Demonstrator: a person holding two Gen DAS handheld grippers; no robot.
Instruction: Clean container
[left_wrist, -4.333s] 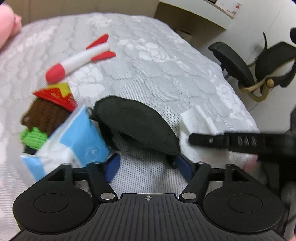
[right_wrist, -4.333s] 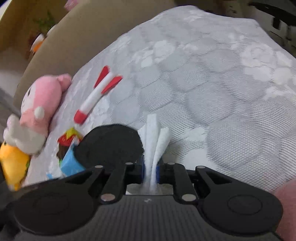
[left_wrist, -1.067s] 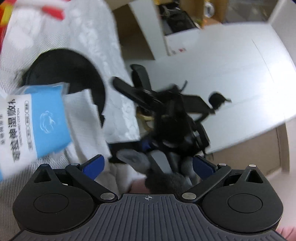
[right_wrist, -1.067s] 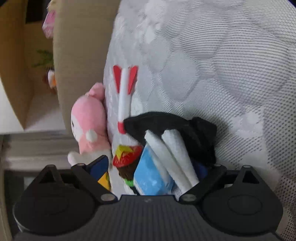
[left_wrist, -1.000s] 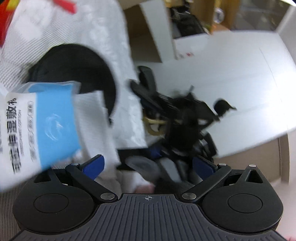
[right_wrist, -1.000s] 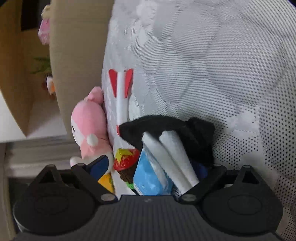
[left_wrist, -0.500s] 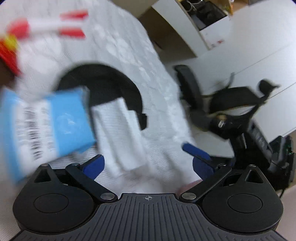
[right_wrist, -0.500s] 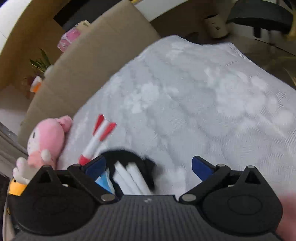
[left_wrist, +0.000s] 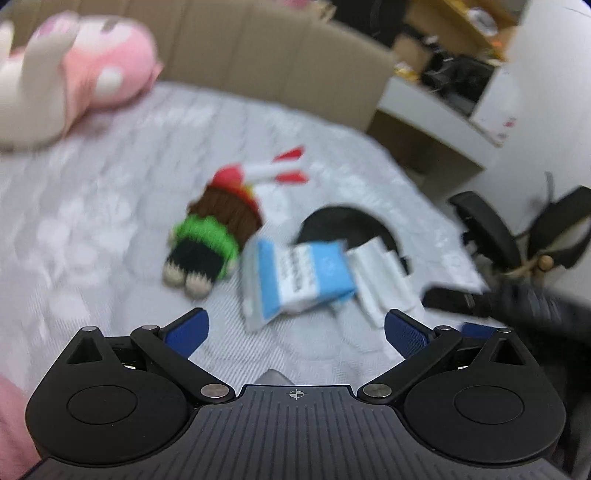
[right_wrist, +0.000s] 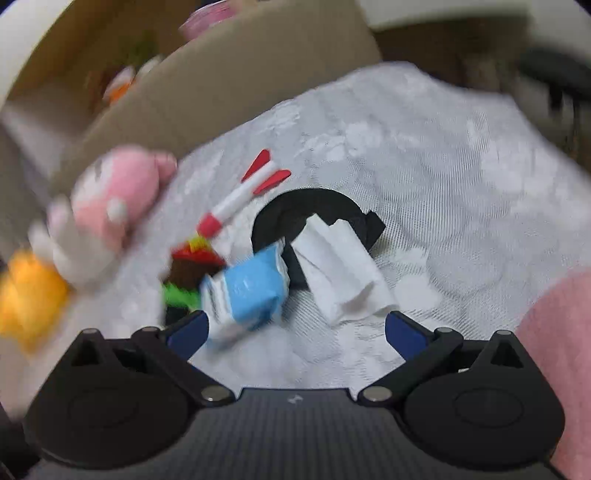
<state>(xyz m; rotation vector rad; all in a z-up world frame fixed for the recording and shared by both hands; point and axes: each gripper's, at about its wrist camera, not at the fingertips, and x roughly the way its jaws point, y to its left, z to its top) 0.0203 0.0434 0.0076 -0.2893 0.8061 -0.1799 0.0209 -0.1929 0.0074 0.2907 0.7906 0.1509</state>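
container (right_wrist: 295, 218): matt black, felt-like cloth
wipe (right_wrist: 340, 266): soft white paper or cloth (cannot tell which)
packet (right_wrist: 251, 291): glossy blue plastic
doll (left_wrist: 210, 236): rough knitted yarn
bed (right_wrist: 443, 206): quilted textured fabric

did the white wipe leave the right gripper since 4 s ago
Yes. The white wipe now lies on the bed against the black container, ahead of the open right gripper.

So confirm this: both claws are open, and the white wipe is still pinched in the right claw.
Not quite. Both claws are open, but the right wrist view shows the white wipe lying loose on the bed, partly over the black container. The right claw is empty.
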